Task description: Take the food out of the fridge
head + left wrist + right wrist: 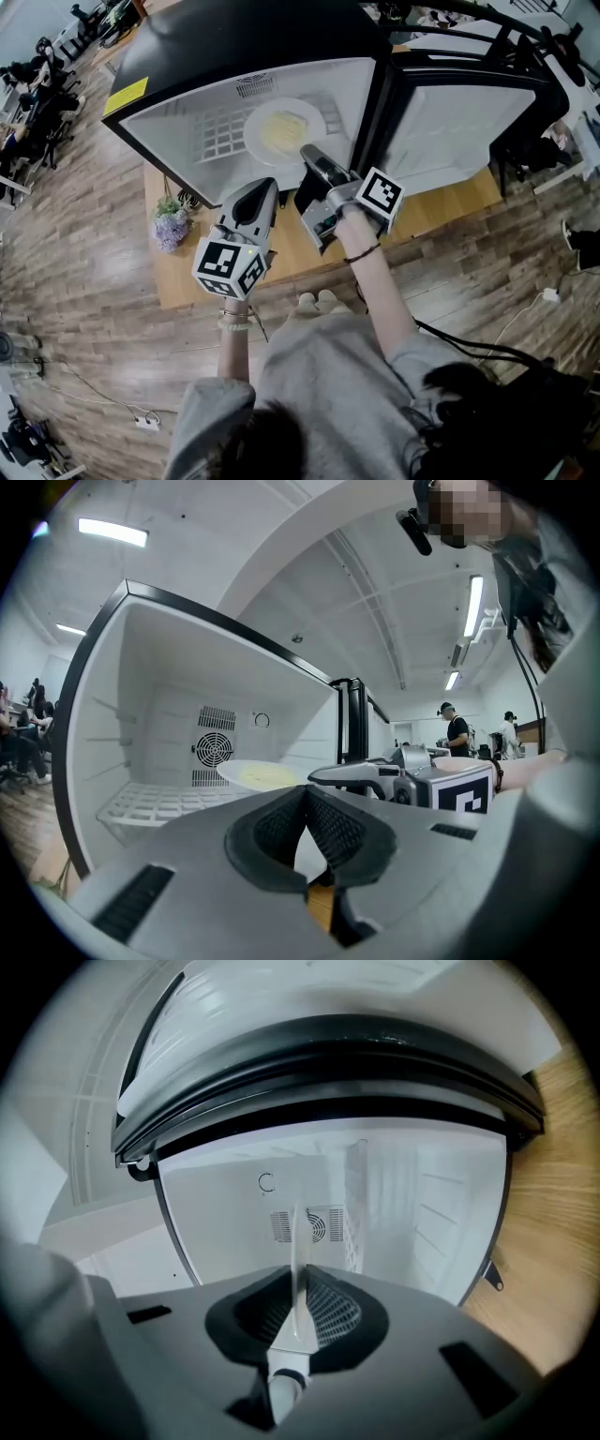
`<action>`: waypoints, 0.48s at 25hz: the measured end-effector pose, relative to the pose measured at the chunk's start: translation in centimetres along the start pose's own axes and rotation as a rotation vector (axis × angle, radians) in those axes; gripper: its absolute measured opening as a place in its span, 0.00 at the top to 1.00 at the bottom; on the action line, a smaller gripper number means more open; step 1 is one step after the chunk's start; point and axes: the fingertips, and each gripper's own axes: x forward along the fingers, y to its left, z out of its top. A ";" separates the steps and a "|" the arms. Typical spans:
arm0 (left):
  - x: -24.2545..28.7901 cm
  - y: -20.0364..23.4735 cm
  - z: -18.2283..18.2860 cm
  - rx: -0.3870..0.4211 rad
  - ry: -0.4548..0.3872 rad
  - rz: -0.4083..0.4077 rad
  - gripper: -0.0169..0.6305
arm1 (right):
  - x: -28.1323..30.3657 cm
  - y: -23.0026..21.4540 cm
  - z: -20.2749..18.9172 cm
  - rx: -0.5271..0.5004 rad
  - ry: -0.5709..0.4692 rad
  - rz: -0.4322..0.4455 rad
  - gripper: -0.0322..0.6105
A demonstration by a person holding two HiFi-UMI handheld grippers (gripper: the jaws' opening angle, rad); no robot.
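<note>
Your right gripper [300, 1283] is clamped on the rim of the plate of food [278, 131], seemingly just clear of the fridge shelf [155, 803], so keep it level: 1 thin-edge grip can let it tip and spill; your left gripper [307, 803] is closed, empty.

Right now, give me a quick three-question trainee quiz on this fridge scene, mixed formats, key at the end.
1. True or false: the right gripper is shut on the rim of the round white plate of yellow food.
2. The left gripper holds: A) a plate B) nothing C) a flower.
3. Fill in: the white-walled fridge has its door ____.
Key: 1 true; 2 B; 3 open.
</note>
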 end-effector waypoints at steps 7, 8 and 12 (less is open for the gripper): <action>-1.5 -1.0 0.1 0.007 -0.004 -0.005 0.96 | -1.2 1.2 -1.3 0.024 0.037 0.028 0.88; -1.7 -1.1 0.0 0.008 -0.002 -0.003 0.96 | -1.4 1.3 -1.5 0.027 0.041 0.030 0.88; -2.2 -1.1 0.0 0.014 -0.006 0.001 0.96 | -2.2 1.3 -1.9 0.039 0.055 0.034 0.88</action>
